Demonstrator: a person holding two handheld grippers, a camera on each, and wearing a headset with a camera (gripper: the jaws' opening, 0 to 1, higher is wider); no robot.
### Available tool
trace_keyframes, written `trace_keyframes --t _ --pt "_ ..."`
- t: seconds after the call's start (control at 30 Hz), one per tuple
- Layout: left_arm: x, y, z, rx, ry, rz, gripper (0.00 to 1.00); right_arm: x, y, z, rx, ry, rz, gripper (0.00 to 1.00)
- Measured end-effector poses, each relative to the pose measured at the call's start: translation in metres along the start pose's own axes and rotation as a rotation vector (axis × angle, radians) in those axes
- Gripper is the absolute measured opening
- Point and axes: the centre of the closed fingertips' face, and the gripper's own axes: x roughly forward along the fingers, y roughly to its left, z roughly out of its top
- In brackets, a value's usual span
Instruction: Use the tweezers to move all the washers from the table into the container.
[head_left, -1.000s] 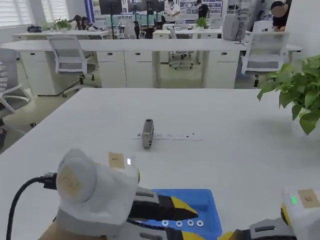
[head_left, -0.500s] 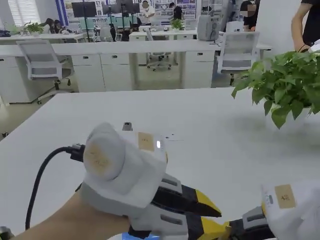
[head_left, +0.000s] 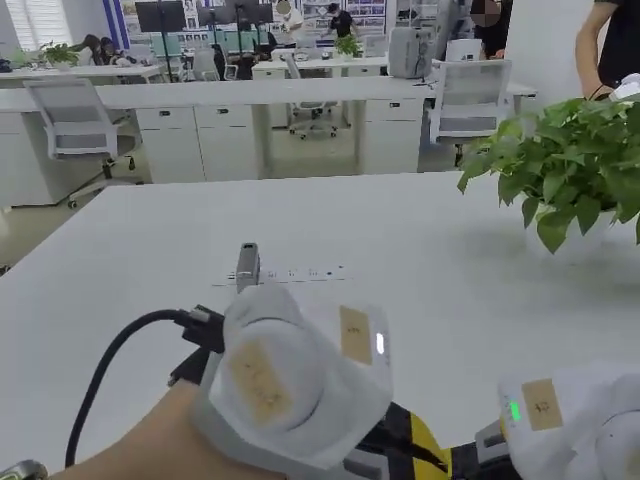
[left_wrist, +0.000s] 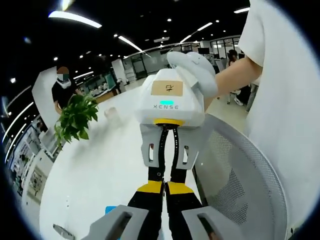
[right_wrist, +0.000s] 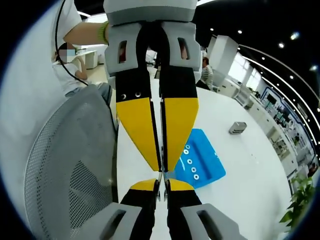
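- The left gripper (right_wrist: 161, 167) and right gripper (right_wrist: 161, 186) meet tip to tip, each with its jaws pressed nearly together.
- A thin metal sliver (right_wrist: 161, 176) shows between the tips, too small to name.
- Five washers (right_wrist: 190, 162) lie in a row on a blue mat (right_wrist: 212, 167) toward the tabletop's (right_wrist: 250, 165) near edge.

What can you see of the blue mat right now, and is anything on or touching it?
In the right gripper view the blue mat is a flat, bright blue sheet with rounded corners that looks like plastic or rubber. It lies flat on the white table. A row of small pale washers rests on it along the side nearest the left claw, whose yellow jaw hides that edge of the mat. Whether the jaw touches the mat cannot be told.
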Motion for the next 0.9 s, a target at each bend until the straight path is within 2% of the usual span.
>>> trace_keyframes --t 0.1,0.2,0.3,0.43,0.53,0.67,0.8,0.9 --pt "-0.003 0.005 -0.012 -0.028 0.025 0.01 0.0 0.004 -0.004 -0.003 0.005 0.001 0.003 0.04" --pt "-0.004 0.009 -0.033 -0.055 0.078 0.022 0.0 0.012 -0.008 -0.007 0.002 0.008 0.011 0.04" --pt "-0.002 0.008 -0.05 -0.092 0.106 0.026 0.0 0.023 -0.006 -0.01 0.004 0.01 0.04 0.04" --pt "0.005 0.0 -0.071 -0.123 0.143 0.015 0.0 0.042 0.004 -0.019 -0.001 0.025 0.093 0.04" --pt "0.014 -0.008 -0.091 -0.149 0.184 -0.003 0.0 0.059 0.015 -0.029 0.008 0.042 0.142 0.04" --pt "0.02 -0.017 -0.114 -0.179 0.219 -0.014 0.0 0.07 0.021 -0.037 -0.011 0.067 0.165 0.04" --pt "0.025 -0.023 -0.133 -0.234 0.234 -0.028 0.0 0.08 0.027 -0.043 -0.012 0.08 0.187 0.04" --pt "0.028 -0.027 -0.144 -0.258 0.247 -0.032 0.0 0.086 0.031 -0.046 -0.003 0.081 0.197 0.05"
